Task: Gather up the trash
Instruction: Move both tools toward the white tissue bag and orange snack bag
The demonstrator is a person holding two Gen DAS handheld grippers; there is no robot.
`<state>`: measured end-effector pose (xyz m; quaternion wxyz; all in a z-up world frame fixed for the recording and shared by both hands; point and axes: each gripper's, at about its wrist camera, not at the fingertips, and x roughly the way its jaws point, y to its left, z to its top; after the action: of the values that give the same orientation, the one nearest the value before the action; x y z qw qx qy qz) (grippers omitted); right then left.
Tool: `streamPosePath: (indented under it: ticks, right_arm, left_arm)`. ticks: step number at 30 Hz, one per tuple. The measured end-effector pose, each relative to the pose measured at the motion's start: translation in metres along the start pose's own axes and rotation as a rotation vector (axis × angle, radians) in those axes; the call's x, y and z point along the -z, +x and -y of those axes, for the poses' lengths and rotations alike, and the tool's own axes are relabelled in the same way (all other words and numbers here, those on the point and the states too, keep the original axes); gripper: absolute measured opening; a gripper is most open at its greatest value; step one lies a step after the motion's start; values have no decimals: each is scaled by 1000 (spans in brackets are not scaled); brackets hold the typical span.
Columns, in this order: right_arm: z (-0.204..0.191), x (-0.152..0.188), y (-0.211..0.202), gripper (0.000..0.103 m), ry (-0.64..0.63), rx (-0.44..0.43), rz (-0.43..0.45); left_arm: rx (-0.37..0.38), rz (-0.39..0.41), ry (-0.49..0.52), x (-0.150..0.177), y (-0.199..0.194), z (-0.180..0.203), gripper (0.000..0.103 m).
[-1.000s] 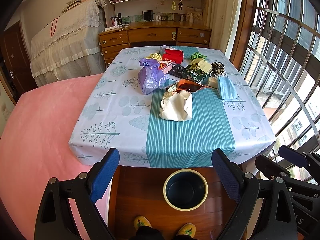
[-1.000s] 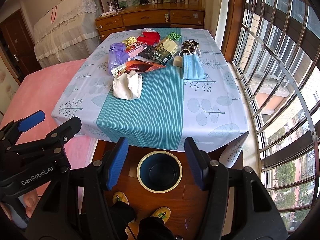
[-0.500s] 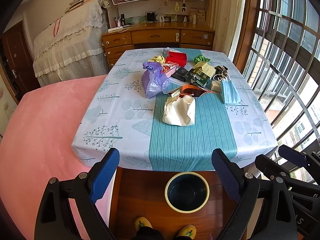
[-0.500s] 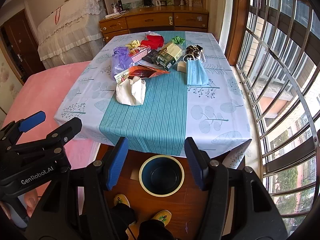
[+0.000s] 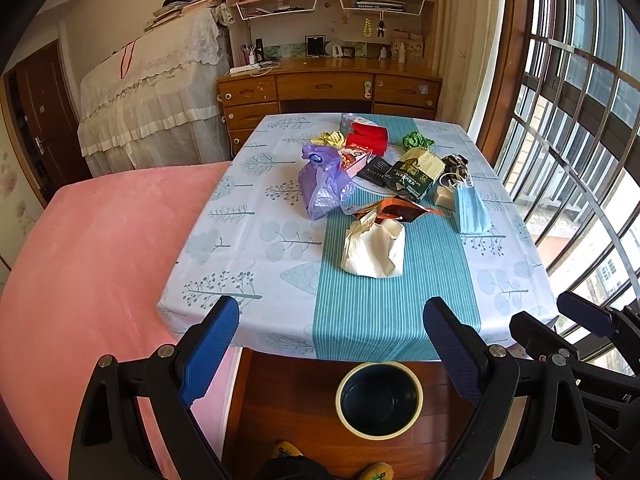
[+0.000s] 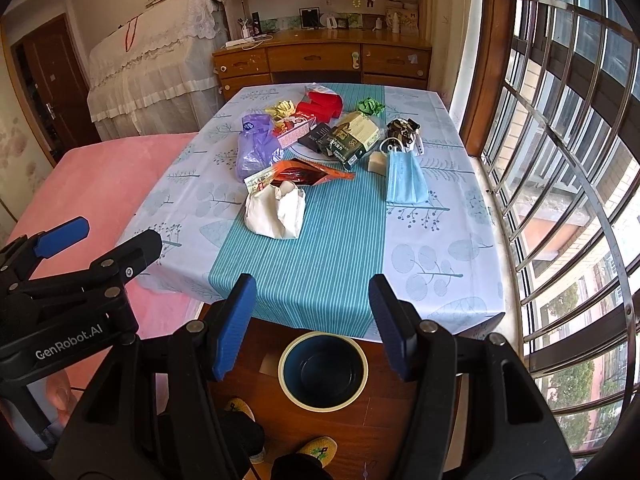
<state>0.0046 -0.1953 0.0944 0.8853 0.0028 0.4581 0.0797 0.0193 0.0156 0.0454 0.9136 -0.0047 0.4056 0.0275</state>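
Trash lies on the table with the blue tablecloth [image 5: 256, 272]: a crumpled white paper bag [image 5: 374, 250], an orange wrapper [image 5: 394, 210], a purple plastic bag [image 5: 322, 180], a blue face mask [image 5: 470, 210], a dark green box [image 5: 414, 172], a red packet [image 5: 370, 138]. An empty dark bin with a cream rim [image 5: 379, 399] stands on the floor below the table's near edge. My left gripper [image 5: 332, 344] is open and empty, above the bin. My right gripper [image 6: 314, 324] is open and empty, also above the bin [image 6: 323, 370]. The paper bag [image 6: 276, 212] lies nearest.
A pink bed [image 5: 80, 264] flanks the table on the left. A barred window [image 5: 580, 128] runs along the right. A wooden dresser [image 5: 328, 92] stands behind the table. The person's feet in yellow slippers [image 6: 318, 450] are by the bin.
Both grippers have tilted upward and edged toward the table, so the table and bin sit lower in view. Both stay open and empty. Nothing on the table has moved.
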Motion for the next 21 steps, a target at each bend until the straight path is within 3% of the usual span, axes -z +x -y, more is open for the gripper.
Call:
streamPosePath:
  ticks: [6, 11, 17, 21]
  right_arm:
    - [0, -3, 2, 56, -3, -3, 6]
    - [-5, -16, 16, 56, 7, 1, 2]
    - [-11, -43, 65, 56, 63, -30, -68]
    - [-10, -58, 114, 56, 158, -55, -123]
  left_arm:
    - [30, -8, -20, -8, 2, -6, 95]
    - [36, -1, 40, -21, 10, -8, 95]
    - [74, -21, 133, -54, 47, -23, 95]
    - [136, -83, 160, -87, 89, -47, 95]
